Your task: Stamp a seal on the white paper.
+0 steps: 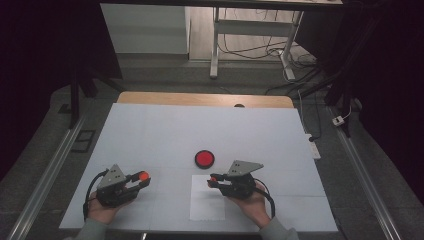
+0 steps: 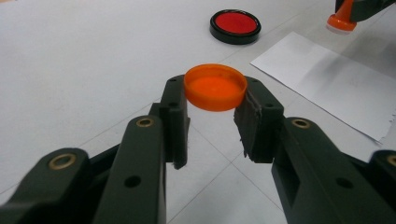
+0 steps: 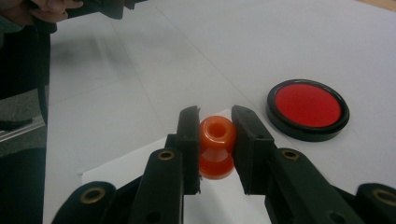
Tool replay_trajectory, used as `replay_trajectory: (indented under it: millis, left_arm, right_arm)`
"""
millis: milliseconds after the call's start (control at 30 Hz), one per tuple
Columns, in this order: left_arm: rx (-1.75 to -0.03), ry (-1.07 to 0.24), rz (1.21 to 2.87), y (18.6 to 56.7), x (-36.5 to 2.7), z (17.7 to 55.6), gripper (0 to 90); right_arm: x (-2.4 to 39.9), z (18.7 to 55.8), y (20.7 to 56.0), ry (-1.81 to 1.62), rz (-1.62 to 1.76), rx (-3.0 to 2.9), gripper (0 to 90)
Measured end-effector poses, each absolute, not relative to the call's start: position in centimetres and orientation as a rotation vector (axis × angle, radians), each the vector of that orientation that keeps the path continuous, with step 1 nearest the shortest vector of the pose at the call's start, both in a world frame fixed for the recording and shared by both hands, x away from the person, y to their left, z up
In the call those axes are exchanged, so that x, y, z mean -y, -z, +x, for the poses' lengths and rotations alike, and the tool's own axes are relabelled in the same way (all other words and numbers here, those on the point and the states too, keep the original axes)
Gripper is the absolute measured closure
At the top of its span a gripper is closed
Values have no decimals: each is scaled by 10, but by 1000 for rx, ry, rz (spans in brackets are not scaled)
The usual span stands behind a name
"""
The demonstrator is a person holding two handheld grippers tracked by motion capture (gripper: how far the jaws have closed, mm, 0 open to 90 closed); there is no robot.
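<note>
Stamp clamped in right tool | cap clamped in left tool

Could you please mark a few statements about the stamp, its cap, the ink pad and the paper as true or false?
1. The left gripper holds the orange cap between its jaws. True.
2. The right gripper is open and holds nothing. False: its jaws are shut on the orange stamp.
3. The ink pad lies on the sheet of paper. False: it sits on the table, just beyond the sheet's far edge.
4. The ink pad is uncovered, its red surface showing. True.
5. The stamp is over the sheet of paper. True: in the right gripper view the white sheet lies right under it.
</note>
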State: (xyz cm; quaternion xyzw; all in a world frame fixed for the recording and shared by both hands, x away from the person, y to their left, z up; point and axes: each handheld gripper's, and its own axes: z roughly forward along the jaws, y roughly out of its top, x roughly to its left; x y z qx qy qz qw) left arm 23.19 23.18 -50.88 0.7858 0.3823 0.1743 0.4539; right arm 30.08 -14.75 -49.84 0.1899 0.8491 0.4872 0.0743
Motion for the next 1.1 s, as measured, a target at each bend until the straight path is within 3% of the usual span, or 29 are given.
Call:
replay_trajectory:
  millis: [1100]
  left_arm:
    - [-932, -428, 1969, 512, -227, 232, 653]
  right_arm:
    - [131, 300, 523, -1313, 563, -2605, 725]
